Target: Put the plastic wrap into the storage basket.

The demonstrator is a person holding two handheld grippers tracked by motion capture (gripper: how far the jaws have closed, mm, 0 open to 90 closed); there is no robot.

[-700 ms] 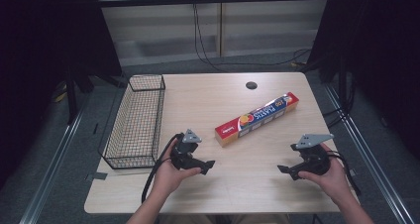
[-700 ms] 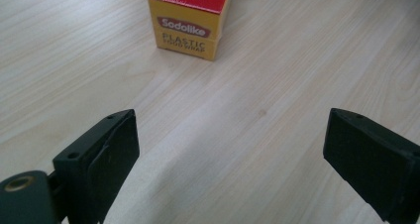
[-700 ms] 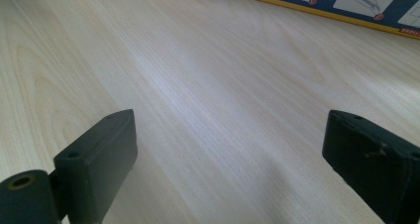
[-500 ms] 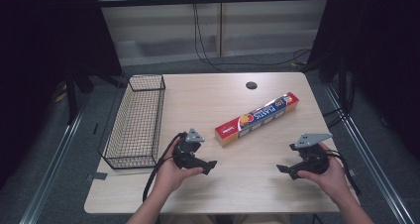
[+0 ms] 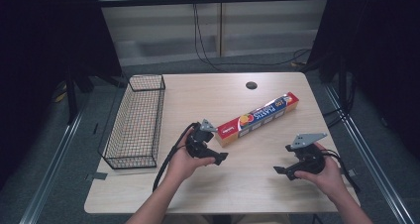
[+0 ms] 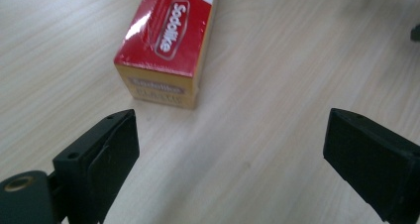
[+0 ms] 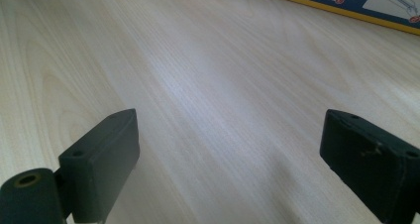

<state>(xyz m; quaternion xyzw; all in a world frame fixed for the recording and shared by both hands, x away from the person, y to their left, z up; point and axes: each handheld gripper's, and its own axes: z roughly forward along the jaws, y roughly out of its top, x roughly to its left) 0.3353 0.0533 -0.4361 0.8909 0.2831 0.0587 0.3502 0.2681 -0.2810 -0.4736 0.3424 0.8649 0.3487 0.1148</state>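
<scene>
A pale wood table [image 5: 237, 184] stands on grey floor between dark curtains, a wire basket [image 5: 136, 122] at its left edge; the wrap box [image 5: 257, 118] lies mid-table, its long axis running diagonally from near-left to far-right; the left gripper [image 5: 218, 158], jaws wide apart, sits just beside its near end; the right gripper [image 5: 280, 170], also spread, holds nothing.

We see a pale wooden table [image 5: 257, 184]: a wire basket [image 5: 136, 120] along its left edge, a box [image 5: 257, 118] lying mid-right.
</scene>
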